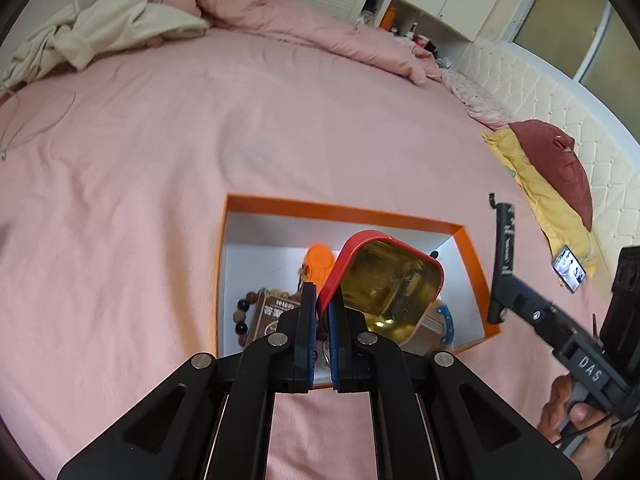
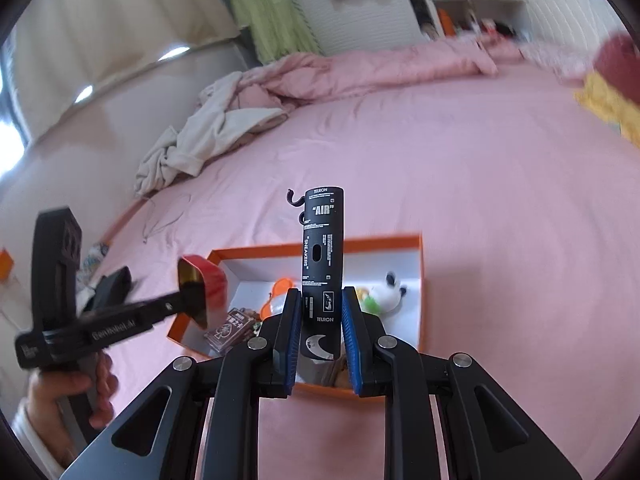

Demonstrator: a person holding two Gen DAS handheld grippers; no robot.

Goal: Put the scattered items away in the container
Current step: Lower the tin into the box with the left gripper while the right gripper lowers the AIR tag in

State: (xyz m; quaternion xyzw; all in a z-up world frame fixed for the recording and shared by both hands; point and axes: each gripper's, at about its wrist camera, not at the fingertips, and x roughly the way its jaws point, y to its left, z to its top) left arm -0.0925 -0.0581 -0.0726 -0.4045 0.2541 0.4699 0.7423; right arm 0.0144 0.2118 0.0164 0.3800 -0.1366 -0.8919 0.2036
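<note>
An orange box [image 1: 340,210] [image 2: 384,242] with a white inside lies on the pink bed. My left gripper [image 1: 322,304] is shut on the rim of a red tin lid [image 1: 384,280] with a gold inside, held over the box; the lid [image 2: 204,280] also shows at the left of the right wrist view. My right gripper [image 2: 320,312] is shut on a black "AIR" tube [image 2: 322,248], upright above the box, which shows in the left wrist view as a dark stick [image 1: 502,256]. In the box lie a bead bracelet [image 1: 242,316], an orange piece [image 1: 318,262], a card box [image 2: 232,330] and a white toy [image 2: 386,294].
A cream garment [image 1: 108,28] [image 2: 208,136] and a bunched pink duvet [image 1: 280,16] lie at the far side of the bed. Yellow and maroon pillows [image 1: 556,172] and a phone [image 1: 568,268] sit at the right by the tufted headboard. A thin cord [image 1: 36,128] lies at the left.
</note>
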